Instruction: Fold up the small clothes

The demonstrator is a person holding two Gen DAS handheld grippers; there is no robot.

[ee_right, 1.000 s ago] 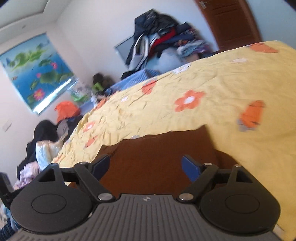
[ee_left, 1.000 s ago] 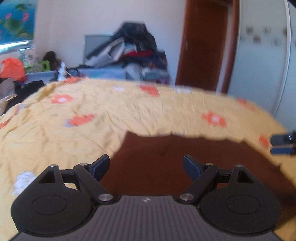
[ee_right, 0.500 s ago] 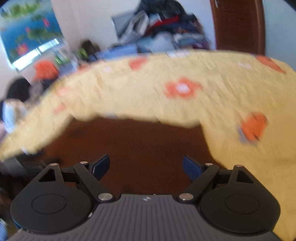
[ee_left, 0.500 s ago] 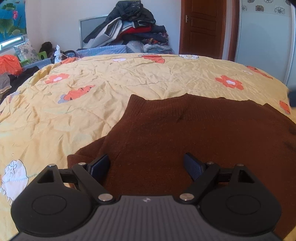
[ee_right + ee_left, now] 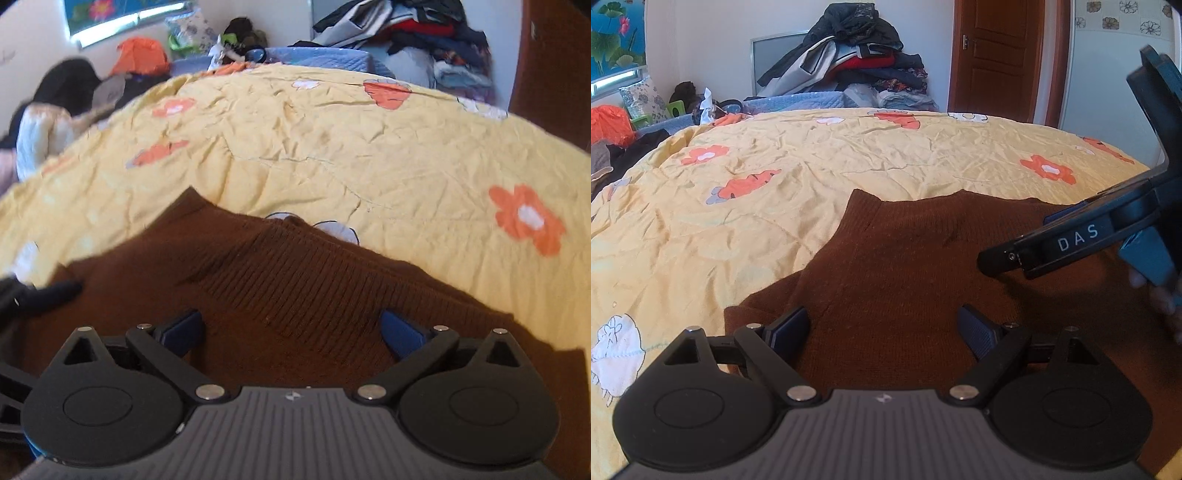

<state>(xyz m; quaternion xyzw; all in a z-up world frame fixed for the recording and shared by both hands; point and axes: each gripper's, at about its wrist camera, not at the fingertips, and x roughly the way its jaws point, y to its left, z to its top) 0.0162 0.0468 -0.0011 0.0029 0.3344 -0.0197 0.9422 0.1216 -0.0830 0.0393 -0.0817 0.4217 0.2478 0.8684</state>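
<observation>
A brown knitted sweater (image 5: 905,258) lies flat on a yellow flowered bedspread (image 5: 849,158). My left gripper (image 5: 882,325) hovers low over the sweater's near left part, open, with only knit below the gap. My right gripper (image 5: 291,328) hangs over the sweater's ribbed band (image 5: 295,280). Its jaws are opening wide and nothing sits between the pads. In the left wrist view the right tool's black side bar (image 5: 1071,243) reaches in from the right edge above the sweater. A dark blurred part (image 5: 40,295) shows at the left edge of the right wrist view.
The bedspread (image 5: 332,147) stretches far beyond the sweater. A heap of clothes (image 5: 857,55) is stacked at the far wall, beside a brown door (image 5: 993,55) and a white wardrobe (image 5: 1108,92). More clothing (image 5: 613,147) lies off the bed's left side.
The right gripper swung across over the sweater, rolled to level and spread its jaws wider; it now shows in the left wrist view. The left gripper sank a little, then held still.
</observation>
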